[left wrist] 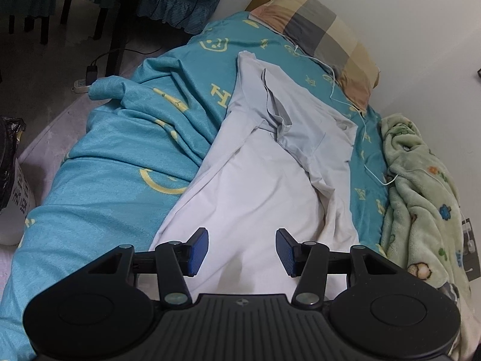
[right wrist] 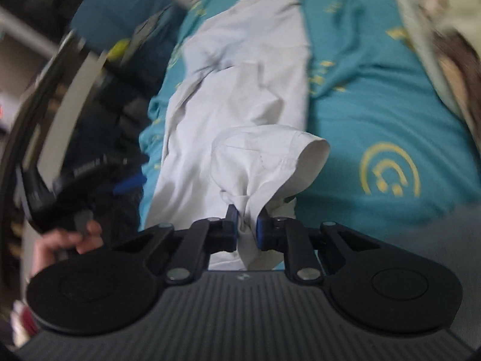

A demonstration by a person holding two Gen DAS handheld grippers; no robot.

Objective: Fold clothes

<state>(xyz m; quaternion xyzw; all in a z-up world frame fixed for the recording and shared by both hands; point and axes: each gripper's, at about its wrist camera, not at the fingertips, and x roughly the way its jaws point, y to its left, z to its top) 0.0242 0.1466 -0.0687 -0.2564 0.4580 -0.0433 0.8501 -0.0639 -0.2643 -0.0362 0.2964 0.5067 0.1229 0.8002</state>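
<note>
My right gripper point(right wrist: 247, 221) was clamped on a bunched corner of the white shirt point(right wrist: 240, 114), lifting that fold above the rest. My left gripper point(left wrist: 242, 251) hovered with its jaws apart and nothing between them, over the shirt's near hem. The shirt lay lengthwise on the teal bedsheet point(left wrist: 114, 186), near the checked pillow point(left wrist: 327, 39).

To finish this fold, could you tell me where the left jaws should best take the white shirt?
Probably the white shirt at its near edge, just ahead of the open left gripper; coming from above suits, since the cloth lies flat on the teal sheet.
</note>
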